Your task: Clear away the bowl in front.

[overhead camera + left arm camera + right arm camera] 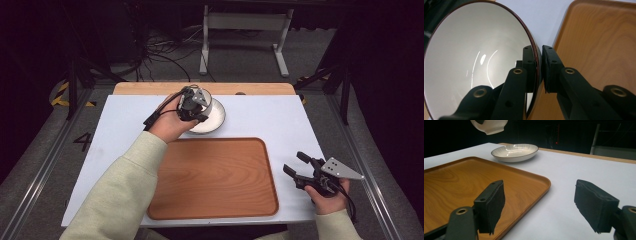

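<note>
Near the table's far edge, beyond the wooden tray (215, 177), the left tool (538, 67) pinches the rim of a white bowl (474, 62), glazed, rigid, likely slippery and breakable, while the right tool (300, 167) idles wide open.

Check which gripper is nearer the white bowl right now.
Left. The left gripper has its fingers clamped on the white bowl at its rim. The right gripper sits open beside the wooden tray, well away from it.
</note>
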`<action>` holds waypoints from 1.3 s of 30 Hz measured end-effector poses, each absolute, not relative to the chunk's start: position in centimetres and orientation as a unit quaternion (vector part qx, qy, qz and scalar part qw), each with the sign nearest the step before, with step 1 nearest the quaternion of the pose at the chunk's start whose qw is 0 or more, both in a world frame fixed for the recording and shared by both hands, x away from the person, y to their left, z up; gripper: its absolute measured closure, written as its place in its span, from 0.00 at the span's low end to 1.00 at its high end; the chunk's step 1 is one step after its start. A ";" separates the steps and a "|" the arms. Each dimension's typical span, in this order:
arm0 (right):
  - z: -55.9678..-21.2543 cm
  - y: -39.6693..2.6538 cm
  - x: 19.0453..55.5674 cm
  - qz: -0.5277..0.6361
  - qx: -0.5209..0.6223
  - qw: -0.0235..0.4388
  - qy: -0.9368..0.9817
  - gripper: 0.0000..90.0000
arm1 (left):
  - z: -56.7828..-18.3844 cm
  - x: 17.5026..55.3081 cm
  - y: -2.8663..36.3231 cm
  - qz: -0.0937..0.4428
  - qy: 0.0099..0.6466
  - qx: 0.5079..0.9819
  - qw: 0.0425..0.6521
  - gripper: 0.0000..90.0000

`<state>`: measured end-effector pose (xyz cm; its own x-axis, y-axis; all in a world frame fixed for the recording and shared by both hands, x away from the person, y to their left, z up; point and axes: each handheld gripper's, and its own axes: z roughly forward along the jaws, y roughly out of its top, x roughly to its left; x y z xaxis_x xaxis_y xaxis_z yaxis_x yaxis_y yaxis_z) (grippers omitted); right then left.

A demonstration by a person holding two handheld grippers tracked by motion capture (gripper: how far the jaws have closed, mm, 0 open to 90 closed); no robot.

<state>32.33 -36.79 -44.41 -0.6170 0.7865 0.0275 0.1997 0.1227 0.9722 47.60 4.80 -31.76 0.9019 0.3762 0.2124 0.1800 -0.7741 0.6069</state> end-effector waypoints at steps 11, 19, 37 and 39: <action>-44.4 -36.8 32.3 0.561 0.354 0.262 0.701 0.28 | -31.1 45.0 5.0 0.163 0.128 0.928 0.308 0.91; -44.3 -36.7 32.3 0.563 0.353 0.261 0.700 0.28 | -31.4 43.1 5.6 0.157 0.112 0.929 0.315 0.91; -44.3 -36.6 32.3 0.562 0.352 0.263 0.701 0.28 | -31.1 39.2 7.4 0.154 0.089 0.928 0.328 0.91; -44.3 -36.6 32.3 0.561 0.352 0.264 0.701 0.28 | -31.1 39.0 7.4 0.155 0.085 0.928 0.329 0.91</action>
<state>32.25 -36.65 -44.33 -0.6133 0.7894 0.0250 0.1972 0.1224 0.9727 39.02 7.43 -31.06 0.9377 0.2600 0.2306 0.0563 -0.7684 0.6375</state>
